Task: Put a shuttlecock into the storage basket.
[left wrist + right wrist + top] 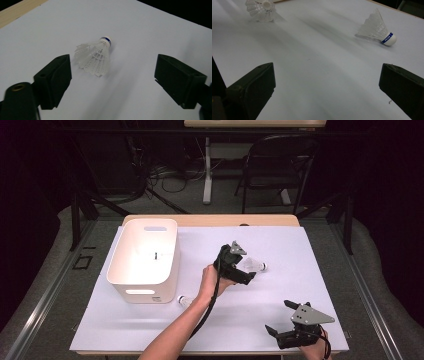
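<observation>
Left claw [112, 82] spread wide with shuttlecock [96, 56] just ahead between its jaws, not gripped; right claw [327, 92] idle and released; bin [145, 257] drop pending.

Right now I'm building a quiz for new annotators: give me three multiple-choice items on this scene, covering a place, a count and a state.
1. Where does the shuttlecock that the left claw faces lie?
A in the bin
B on the white sheet
C on the floor

2. How many shuttlecocks lie on the sheet?
A two
B four
C none

3. How do the left claw's jaws stand?
A shut on the shuttlecock
B shut on nothing
C open

Answers: 1 B, it rests on the sheet; 2 A, the right claw's view shows both; 3 C, the jaws stand wide apart.
</observation>
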{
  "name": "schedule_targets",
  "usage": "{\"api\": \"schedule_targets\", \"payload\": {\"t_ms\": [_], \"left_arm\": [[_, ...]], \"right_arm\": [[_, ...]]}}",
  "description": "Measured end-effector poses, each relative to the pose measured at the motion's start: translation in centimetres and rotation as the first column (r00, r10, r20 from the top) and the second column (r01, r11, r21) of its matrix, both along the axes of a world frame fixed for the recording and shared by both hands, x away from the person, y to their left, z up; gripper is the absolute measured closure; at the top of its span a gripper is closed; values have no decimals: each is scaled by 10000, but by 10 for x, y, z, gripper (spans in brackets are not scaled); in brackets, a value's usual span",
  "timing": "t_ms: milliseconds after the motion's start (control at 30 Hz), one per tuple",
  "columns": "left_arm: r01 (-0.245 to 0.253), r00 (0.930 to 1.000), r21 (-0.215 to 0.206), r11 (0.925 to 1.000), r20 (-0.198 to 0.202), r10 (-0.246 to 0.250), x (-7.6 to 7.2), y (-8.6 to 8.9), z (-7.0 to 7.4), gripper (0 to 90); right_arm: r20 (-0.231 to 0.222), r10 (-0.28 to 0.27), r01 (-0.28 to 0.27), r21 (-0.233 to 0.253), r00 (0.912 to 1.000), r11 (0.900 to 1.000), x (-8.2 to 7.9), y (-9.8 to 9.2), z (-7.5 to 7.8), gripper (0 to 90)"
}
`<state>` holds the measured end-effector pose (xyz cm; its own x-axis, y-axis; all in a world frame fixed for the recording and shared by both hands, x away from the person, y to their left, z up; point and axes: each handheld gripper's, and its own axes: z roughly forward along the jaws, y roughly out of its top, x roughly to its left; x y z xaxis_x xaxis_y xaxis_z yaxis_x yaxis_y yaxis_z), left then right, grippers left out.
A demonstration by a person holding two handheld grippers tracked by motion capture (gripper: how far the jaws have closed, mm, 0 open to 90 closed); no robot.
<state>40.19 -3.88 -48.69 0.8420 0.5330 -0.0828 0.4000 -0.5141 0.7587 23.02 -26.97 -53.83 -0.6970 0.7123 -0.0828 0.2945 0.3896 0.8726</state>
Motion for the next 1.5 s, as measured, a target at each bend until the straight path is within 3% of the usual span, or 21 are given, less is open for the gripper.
{"api": "schedule_targets", "payload": {"t_ms": [133, 633, 1133, 1500], "left_arm": [[91, 9998, 97, 9999, -202, -89, 4, -6, -6, 172], [278, 9959, 565, 9980, -874, -228, 22, -18, -26, 482], [364, 9922, 510, 9980, -1214, -300, 33, -27, -40, 670], [503, 9914, 319, 9982, -1224, -460, 34, -29, -44, 843]], "right_arm": [[-80, -20, 20, 14, 10000, 10000, 0, -1, 0, 0], [-40, -32, 32, 3, 10000, 10000, -1, -2, 1, 0], [-7, -44, 44, 5, 10000, 10000, -2, -3, 0, 1], [-9, -100, 100, -15, 9999, 9999, -3, -4, 0, 1]]}}
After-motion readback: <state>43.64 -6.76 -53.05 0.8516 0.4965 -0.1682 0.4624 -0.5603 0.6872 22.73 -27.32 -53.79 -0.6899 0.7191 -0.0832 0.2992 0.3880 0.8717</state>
